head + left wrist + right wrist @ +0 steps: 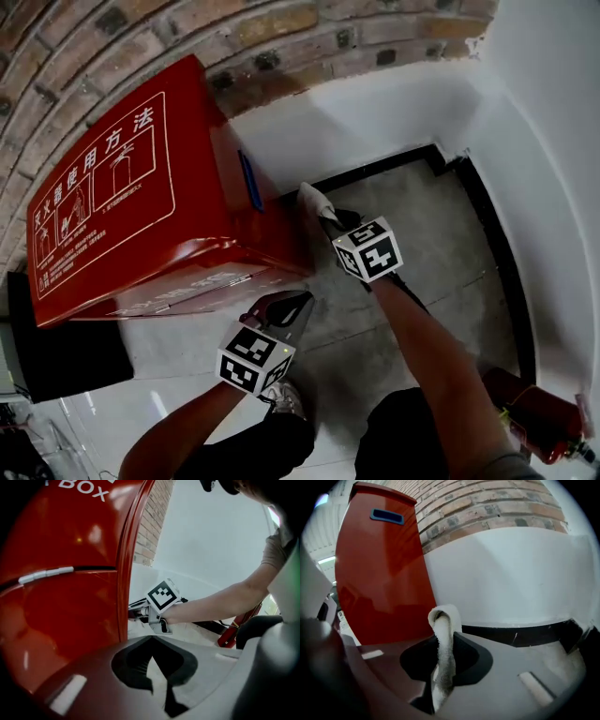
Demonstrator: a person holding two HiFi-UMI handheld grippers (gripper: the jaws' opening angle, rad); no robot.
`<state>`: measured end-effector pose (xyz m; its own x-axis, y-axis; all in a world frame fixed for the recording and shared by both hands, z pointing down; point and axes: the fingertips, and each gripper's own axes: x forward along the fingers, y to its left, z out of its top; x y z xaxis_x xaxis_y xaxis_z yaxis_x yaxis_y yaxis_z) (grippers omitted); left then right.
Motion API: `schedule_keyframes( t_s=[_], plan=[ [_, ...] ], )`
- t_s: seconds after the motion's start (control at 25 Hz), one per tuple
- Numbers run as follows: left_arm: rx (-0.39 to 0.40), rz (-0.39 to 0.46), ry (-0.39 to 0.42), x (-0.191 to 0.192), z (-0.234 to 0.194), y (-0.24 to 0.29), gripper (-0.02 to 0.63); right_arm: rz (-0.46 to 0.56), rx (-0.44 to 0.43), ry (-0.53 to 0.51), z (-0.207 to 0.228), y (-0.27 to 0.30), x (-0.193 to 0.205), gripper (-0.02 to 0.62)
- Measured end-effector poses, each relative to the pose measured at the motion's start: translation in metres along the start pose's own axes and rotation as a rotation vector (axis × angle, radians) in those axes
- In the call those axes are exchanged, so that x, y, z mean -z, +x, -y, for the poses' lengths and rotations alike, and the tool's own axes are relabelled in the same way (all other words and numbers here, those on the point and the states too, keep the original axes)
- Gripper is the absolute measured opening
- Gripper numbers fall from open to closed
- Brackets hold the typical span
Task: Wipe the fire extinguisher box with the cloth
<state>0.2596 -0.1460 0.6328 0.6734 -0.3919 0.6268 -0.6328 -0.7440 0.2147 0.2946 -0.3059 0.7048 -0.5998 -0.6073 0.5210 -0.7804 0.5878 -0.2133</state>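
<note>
The red fire extinguisher box point(141, 187) stands on the floor against the brick wall, white print on its top. In the right gripper view its side point(379, 573) fills the left. My right gripper point(323, 216) is at the box's right side, low down, shut on a white cloth point(312, 199) that sticks out past the fingertips as a folded strip point(443, 634). My left gripper point(295, 300) hovers by the box's front lower corner, jaws together with nothing between them point(152, 641). From the left gripper view the right gripper point(136, 613) shows beside the box's edge point(124, 588).
A blue recessed handle point(250, 180) sits on the box's side. A white wall point(375, 112) with black skirting point(384, 164) runs behind. A red extinguisher point(534, 422) lies on the floor at lower right. A dark object point(66, 356) stands left of the box.
</note>
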Motion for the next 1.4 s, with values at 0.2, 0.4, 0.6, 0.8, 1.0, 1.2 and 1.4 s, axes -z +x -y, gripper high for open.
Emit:
schedule_keyframes(
  t_s=[0.2,0.4,0.6,0.8,1.0,1.2,1.4],
  plan=[
    [-0.043,0.013,-0.002,-0.002,0.0,-0.002,0.0,0.035,0.026,-0.012,0.013,0.043,-0.001,0.071],
    [-0.062,0.014,-0.022,0.008,0.003,-0.007,0.0,-0.036,-0.095,-0.102,-0.012,0.074,0.02,0.071],
    [-0.096,0.005,-0.039,0.015,-0.006,-0.011,0.0,-0.109,-0.212,-0.111,-0.028,0.064,0.046,0.069],
    [-0.132,-0.049,0.031,0.017,-0.01,-0.023,0.0,-0.175,-0.385,-0.179,-0.051,0.025,0.068,0.067],
    [-0.146,-0.066,0.057,0.014,-0.004,-0.029,0.0,-0.16,-0.513,-0.221,-0.078,-0.017,0.076,0.067],
    [-0.143,-0.072,0.078,0.005,0.005,-0.031,0.0,-0.084,-0.632,-0.295,-0.104,-0.067,0.06,0.067],
    [-0.155,-0.067,0.085,-0.002,0.004,-0.029,0.0,-0.029,-0.772,-0.44,-0.118,-0.126,0.036,0.067]
  ],
)
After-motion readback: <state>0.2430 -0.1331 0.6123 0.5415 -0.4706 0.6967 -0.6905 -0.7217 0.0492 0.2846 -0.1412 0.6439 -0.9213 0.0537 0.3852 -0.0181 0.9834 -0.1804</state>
